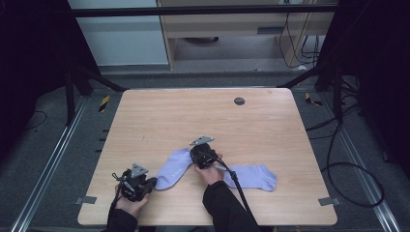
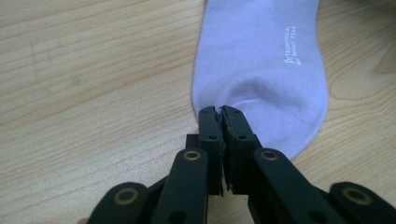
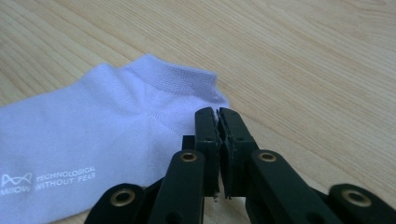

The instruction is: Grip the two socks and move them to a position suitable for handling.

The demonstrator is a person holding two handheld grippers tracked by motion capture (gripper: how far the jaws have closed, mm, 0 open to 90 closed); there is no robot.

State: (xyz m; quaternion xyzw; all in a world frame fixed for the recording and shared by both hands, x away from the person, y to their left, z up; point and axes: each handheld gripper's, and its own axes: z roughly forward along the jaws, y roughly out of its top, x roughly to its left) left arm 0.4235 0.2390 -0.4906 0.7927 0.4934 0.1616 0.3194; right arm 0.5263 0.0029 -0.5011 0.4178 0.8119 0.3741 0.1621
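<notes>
A light wooden table point(image 1: 270, 125) with rounded corners stands on grey carpet point(image 1: 48, 159), a small dark round cap point(image 1: 239, 101) set near its far edge. Metal rails point(image 1: 46, 169) run along the floor at either side, marked with yellow-and-black tape point(image 1: 104, 103). Black cables point(image 1: 348, 159) loop over the floor to the right. Beyond the far edge stand a pale wall panel point(image 1: 125, 38) and a light wooden cabinet point(image 1: 232, 24), behind a dark frame bar point(image 1: 203, 10).
</notes>
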